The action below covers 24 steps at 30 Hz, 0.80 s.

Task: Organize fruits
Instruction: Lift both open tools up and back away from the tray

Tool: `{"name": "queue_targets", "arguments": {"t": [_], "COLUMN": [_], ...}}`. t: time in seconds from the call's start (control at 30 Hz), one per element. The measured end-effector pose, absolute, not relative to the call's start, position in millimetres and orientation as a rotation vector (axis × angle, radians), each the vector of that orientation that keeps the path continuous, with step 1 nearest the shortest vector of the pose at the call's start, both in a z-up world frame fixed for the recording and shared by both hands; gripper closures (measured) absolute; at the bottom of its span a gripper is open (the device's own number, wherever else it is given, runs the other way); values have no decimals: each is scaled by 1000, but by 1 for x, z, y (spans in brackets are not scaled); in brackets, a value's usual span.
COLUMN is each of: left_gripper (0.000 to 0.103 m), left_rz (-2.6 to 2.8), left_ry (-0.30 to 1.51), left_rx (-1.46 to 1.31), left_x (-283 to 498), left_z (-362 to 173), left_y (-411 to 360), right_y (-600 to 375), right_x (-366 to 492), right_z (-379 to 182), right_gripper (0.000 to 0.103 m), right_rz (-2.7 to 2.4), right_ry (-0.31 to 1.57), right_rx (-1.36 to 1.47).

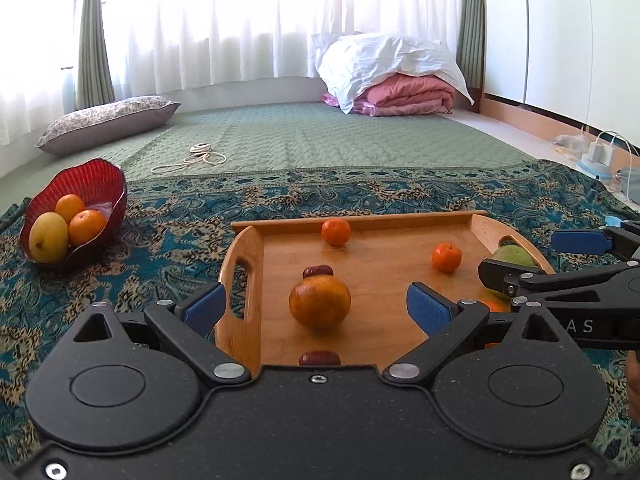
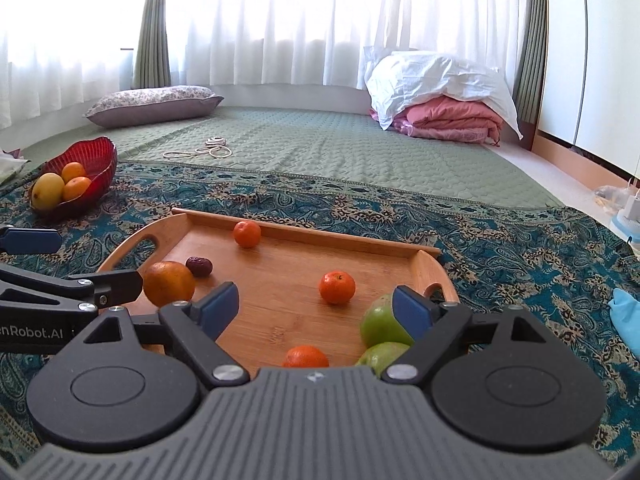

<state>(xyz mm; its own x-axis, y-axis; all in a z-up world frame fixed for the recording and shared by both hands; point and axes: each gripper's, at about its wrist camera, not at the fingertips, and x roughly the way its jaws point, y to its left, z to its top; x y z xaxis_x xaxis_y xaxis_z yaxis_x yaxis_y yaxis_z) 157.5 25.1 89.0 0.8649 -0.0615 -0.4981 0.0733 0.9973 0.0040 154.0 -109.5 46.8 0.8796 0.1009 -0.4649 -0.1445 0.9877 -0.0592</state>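
A wooden tray [image 1: 376, 272] [image 2: 280, 304] lies on the patterned cloth. It holds a large orange [image 1: 320, 301] [image 2: 169, 283], small tangerines [image 1: 336, 232] [image 1: 446, 257] [image 2: 337, 287] [image 2: 305, 357], red dates [image 1: 318, 271] [image 2: 199, 266] and green apples [image 2: 378, 325] [image 1: 512, 257]. A red bowl [image 1: 100, 184] [image 2: 94, 160] at the left holds a mango and two oranges. My left gripper [image 1: 316, 306] is open, its pads on either side of the large orange. My right gripper [image 2: 316, 306] is open and empty over the tray's near right part.
A floral pillow [image 1: 108, 122] lies at the back left and folded pink bedding [image 1: 404, 94] at the back right. A coiled cord [image 1: 200, 158] lies on the green mat. Chargers and cables [image 1: 600, 156] sit by the right wall. A light blue cloth [image 2: 626, 316] lies right of the tray.
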Motion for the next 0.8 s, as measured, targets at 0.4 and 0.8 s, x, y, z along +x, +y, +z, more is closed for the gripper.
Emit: {"name": "queue_targets", "arguments": {"t": [0.4, 0.8], "left_gripper": [6, 6], "left_rz": [-63, -29], "left_ry": [530, 557], "left_rx": [-5, 2], "left_x": [124, 109], "left_z": [72, 41], "left_y": [26, 25], "right_y": [-110, -118], "right_x": [122, 108], "right_z": [32, 7], "right_gripper": [10, 10], "right_rz": [108, 74], "right_ry": [469, 501], "right_rx": [-73, -38]}}
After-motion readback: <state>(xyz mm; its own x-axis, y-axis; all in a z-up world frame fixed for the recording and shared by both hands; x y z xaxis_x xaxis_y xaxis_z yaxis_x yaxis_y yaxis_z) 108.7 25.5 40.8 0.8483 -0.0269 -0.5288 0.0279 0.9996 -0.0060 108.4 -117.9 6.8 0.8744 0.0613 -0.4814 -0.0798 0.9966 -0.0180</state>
